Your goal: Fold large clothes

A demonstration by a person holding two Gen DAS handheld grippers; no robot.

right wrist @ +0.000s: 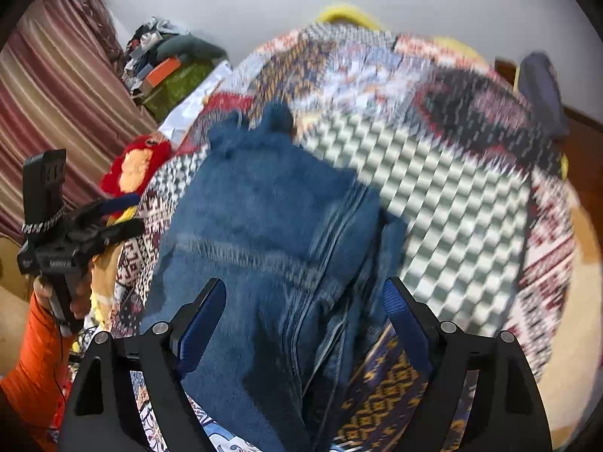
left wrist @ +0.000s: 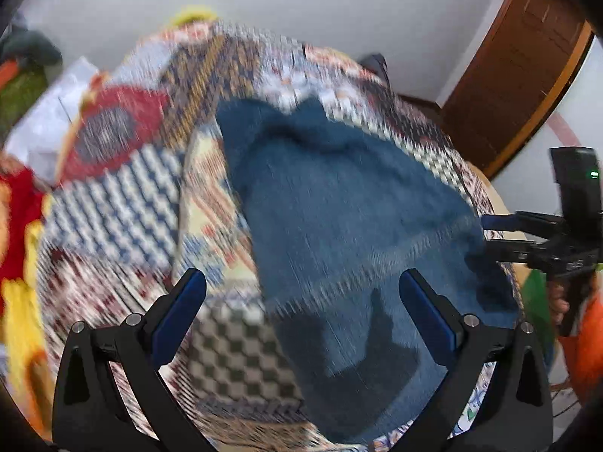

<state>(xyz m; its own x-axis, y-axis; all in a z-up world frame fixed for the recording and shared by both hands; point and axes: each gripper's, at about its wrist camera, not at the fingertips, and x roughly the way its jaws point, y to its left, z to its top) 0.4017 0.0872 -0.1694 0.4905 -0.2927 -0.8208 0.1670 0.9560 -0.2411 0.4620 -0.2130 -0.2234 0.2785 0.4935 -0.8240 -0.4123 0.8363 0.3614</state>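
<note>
The left gripper [left wrist: 301, 297] has its jaws wide apart above the blue jeans [left wrist: 339, 203], with nothing between them. The right gripper [right wrist: 303, 307] is also wide apart, over the same jeans [right wrist: 264, 218]. The jeans lie flat on a patchwork bedspread [right wrist: 452, 188], directly ahead of both tongs. The frames are blurred, and no writing can be read.

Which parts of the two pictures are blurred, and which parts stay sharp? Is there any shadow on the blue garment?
Left wrist view: the patterned bedspread and blue garment are smeared by motion, the left gripper is sharp, and a dark shadow lies on the garment between its open jaws. Right wrist view: same blur on the fabric, the right gripper is crisp, and the fisheye bends the edges.
</note>
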